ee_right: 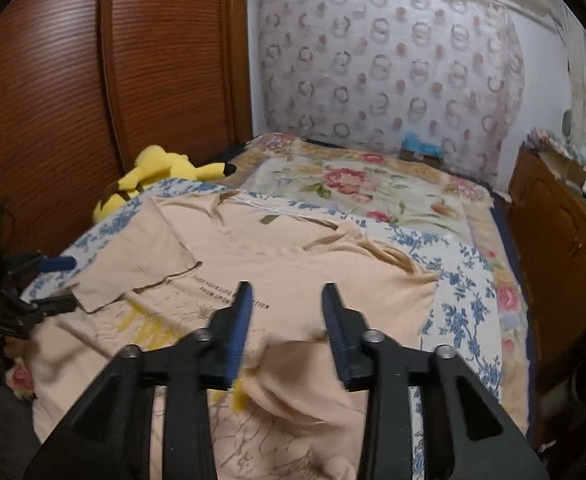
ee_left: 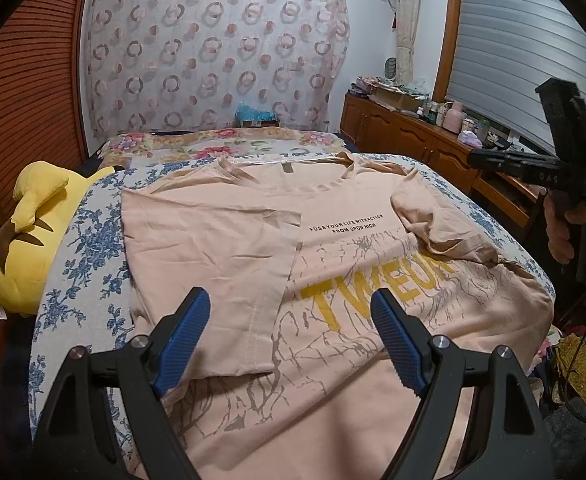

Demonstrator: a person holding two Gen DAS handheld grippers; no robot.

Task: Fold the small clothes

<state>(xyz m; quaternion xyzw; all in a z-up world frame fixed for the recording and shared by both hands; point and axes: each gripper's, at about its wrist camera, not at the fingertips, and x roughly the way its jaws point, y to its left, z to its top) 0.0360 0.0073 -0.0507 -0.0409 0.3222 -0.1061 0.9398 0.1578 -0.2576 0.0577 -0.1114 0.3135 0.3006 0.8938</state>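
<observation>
A peach T-shirt (ee_left: 357,248) with yellow lettering lies face up on the bed. Its left sleeve side is folded in over the front (ee_left: 213,248). Its right sleeve (ee_left: 433,216) is rumpled. My left gripper (ee_left: 291,308) is open and empty above the shirt's lower part. My right gripper (ee_right: 287,296) is open and empty above the shirt (ee_right: 293,264), with a raised fold of cloth (ee_right: 293,364) just under its jaws. The right gripper also shows in the left wrist view (ee_left: 505,160), held up over the bed's right edge. The left gripper shows at the left of the right wrist view (ee_right: 49,276).
A yellow plush toy (ee_left: 33,236) lies at the bed's left edge beside a wooden louvred wardrobe (ee_right: 93,80). A blue floral sheet (ee_right: 461,308) and a flowered quilt (ee_right: 353,184) cover the bed. A cluttered wooden cabinet (ee_left: 413,136) stands to the right.
</observation>
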